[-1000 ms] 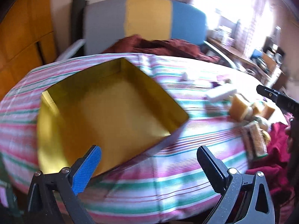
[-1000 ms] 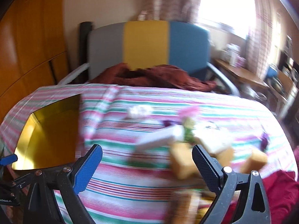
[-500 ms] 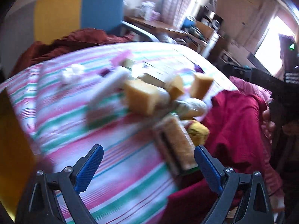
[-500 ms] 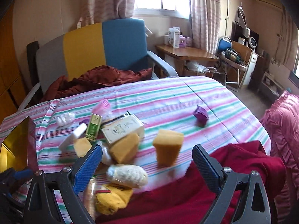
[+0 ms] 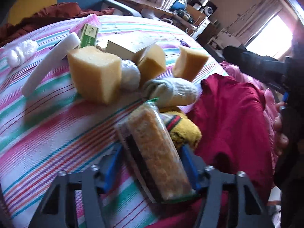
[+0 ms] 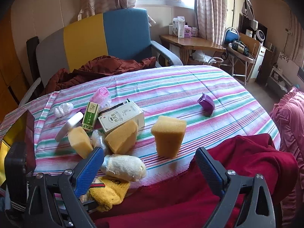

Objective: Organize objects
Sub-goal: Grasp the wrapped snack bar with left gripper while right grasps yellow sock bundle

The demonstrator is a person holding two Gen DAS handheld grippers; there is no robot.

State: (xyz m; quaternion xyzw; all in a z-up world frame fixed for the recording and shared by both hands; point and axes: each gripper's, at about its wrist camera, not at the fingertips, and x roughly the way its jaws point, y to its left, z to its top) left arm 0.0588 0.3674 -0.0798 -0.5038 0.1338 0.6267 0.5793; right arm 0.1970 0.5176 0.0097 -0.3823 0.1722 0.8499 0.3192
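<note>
Our left gripper (image 5: 152, 163) has its jaws closed in on the wrapped scouring-pad pack (image 5: 155, 152), blue pads against both long sides, so we read it as gripped, probably to be carried off first since it lies nearest the table edge. The pack rests on the striped tablecloth (image 5: 47, 125), one side touching the yellow sock (image 5: 182, 133) with the red-green band. Our right gripper (image 6: 150, 163) hangs wide open and holds nothing, hovering over the red cloth (image 6: 237, 163) with the standalone sponge block (image 6: 168, 134) just ahead; likely the next pick, our guess. The rest is heaped together mid-table: two more sponge blocks (image 6: 121, 138), a rolled white sock (image 6: 123, 167), a white flat bar (image 6: 69, 126), a white crumpled wad (image 6: 63, 109), a pink plastic piece (image 6: 101, 94). A purple item (image 6: 206, 103) sits well apart. The gold tray (image 6: 11, 133) shows at the left edge of the right view; likely the drop target. Labels: green carton (image 6: 91, 115) and cream box (image 6: 121, 116) both carry Chinese print, too small to read. No brand legible on the pack wrapper.
</note>
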